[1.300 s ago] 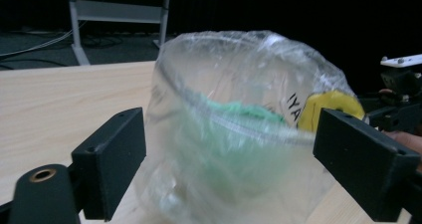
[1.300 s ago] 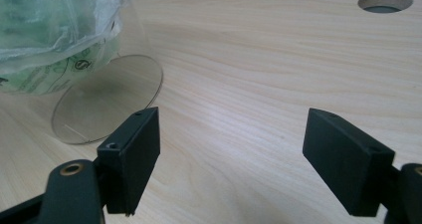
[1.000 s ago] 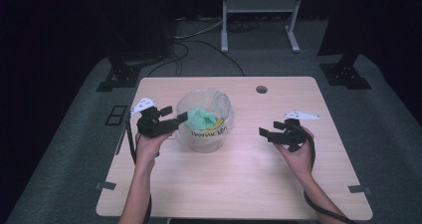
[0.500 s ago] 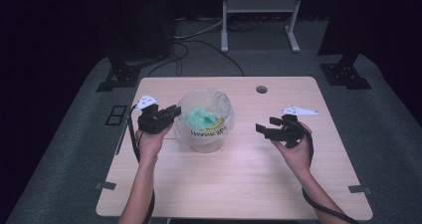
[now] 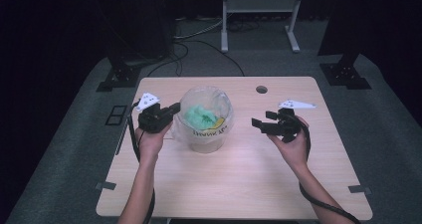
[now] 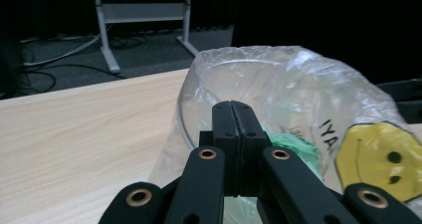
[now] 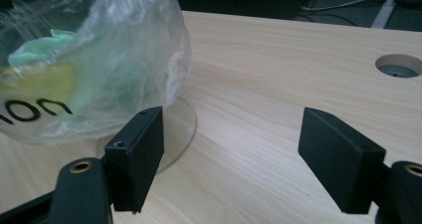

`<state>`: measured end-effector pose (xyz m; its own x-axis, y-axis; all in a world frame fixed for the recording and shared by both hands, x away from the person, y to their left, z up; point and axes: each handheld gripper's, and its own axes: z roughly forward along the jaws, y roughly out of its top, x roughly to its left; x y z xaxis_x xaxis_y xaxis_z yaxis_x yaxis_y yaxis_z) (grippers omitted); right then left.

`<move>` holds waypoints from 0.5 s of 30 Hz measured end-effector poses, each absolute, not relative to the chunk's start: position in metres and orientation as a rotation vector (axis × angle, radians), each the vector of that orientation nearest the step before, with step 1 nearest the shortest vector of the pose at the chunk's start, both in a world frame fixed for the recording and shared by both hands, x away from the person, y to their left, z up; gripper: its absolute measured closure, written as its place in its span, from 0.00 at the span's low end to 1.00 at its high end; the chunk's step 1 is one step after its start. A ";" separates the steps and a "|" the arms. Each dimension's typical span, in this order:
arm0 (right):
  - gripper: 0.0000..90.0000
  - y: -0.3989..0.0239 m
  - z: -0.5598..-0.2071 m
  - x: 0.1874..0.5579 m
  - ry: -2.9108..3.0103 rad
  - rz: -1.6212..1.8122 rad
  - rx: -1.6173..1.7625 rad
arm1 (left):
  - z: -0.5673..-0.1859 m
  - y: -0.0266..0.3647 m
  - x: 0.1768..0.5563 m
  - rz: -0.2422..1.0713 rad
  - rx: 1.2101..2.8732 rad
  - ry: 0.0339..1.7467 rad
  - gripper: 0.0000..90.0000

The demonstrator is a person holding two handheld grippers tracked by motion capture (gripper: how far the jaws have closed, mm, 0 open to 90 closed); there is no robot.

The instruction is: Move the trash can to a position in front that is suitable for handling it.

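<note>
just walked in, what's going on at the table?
A person holds a two-jaw tool in each hand at a wooden table. In the middle stands a clear container lined with a thin plastic bag with something green inside. The left tool sits at the bag's left edge, and its jaws have just closed; the left gripper view shows them meeting at the rim, though whether film is pinched between them is unclear. The right tool hangs open to the right of the bag, holding nothing.

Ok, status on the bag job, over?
Left gripper: jaws just closed at the bag rim, film pinch unclear. Right gripper open, clear of it. Nothing in the way.
</note>
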<state>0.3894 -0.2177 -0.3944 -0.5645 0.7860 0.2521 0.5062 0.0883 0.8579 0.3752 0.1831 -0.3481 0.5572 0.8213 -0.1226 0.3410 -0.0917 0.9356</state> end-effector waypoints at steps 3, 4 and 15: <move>0.28 -0.211 -0.383 0.393 2.111 1.478 1.264 | -0.347 0.183 0.375 0.530 1.674 0.975 1.00; 0.28 -0.211 -0.383 0.393 2.111 1.478 1.264 | -0.346 0.184 0.375 0.529 1.675 0.972 1.00; 0.28 -0.174 -0.348 0.411 2.137 1.578 1.223 | -0.345 0.183 0.374 0.503 1.662 0.962 1.00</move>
<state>0.4109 -0.1745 -0.3479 -0.6309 0.7204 0.2882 0.4874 0.0789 0.8696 0.3742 0.1835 -0.3446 0.5805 0.8011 -0.1462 0.3372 -0.0730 0.9386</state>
